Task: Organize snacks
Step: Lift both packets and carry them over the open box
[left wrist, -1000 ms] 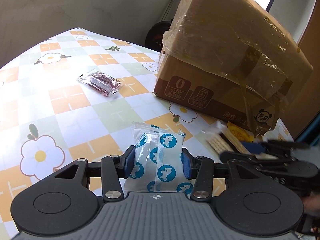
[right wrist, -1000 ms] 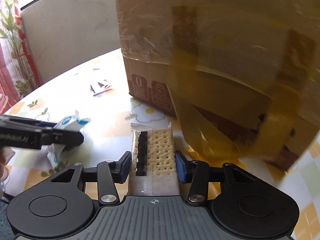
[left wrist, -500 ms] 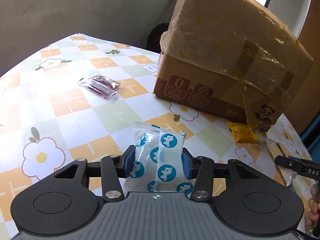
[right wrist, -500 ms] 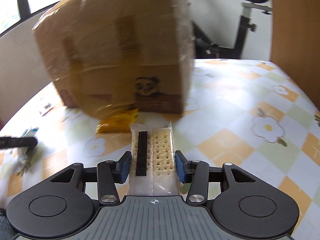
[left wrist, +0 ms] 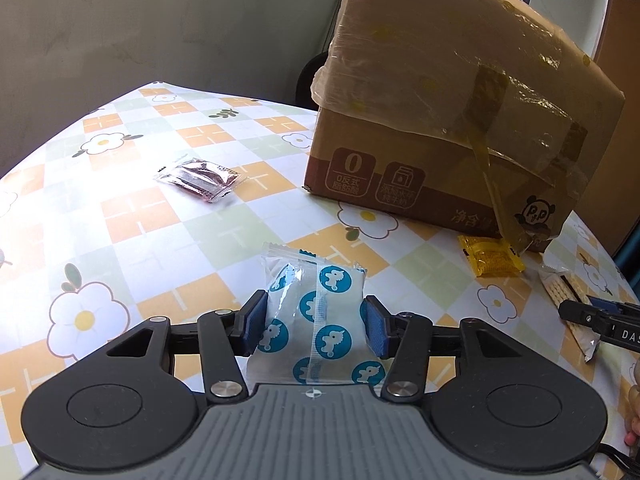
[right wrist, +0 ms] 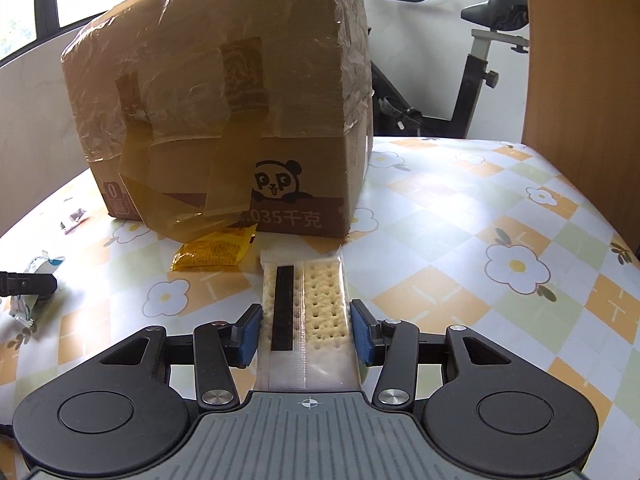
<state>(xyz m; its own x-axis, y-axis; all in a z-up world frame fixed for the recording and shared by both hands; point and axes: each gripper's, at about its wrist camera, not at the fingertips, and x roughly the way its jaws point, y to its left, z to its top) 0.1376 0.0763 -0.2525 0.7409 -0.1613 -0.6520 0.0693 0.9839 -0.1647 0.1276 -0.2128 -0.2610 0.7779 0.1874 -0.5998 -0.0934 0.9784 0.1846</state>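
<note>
across the bench (left wrist: 132, 216) runs a checked cloth of orange, green and white squares with white flowers, sunlit on its left part. behind it stands a grey wall (left wrist: 160, 20), and in the right wrist view an exercise bike (right wrist: 476, 64) by windows and a wooden panel (right wrist: 580, 60) at the far right edge of the bench.

a large cardboard box (left wrist: 452, 120), wrapped in clear film and brown tape, sits on the far middle of the bench and blocks the view beyond it. a yellow snack packet (left wrist: 490, 256) lies touching the box's near corner, under a loose strip of tape. a dark red snack packet (left wrist: 200, 178) lies alone to the left of the box, well apart from it.

the left hand-held gripper (left wrist: 316, 324) is clenched on a white packet with blue unicorn dots (left wrist: 316, 320), held above the cloth. the right hand-held gripper (right wrist: 306, 334) is clenched on a clear cracker packet (right wrist: 306, 308), its far end near the yellow packet and the box's front.

open cloth lies to the right of the box up to the bench's curved right edge, and on the near left around the red packet.
</note>
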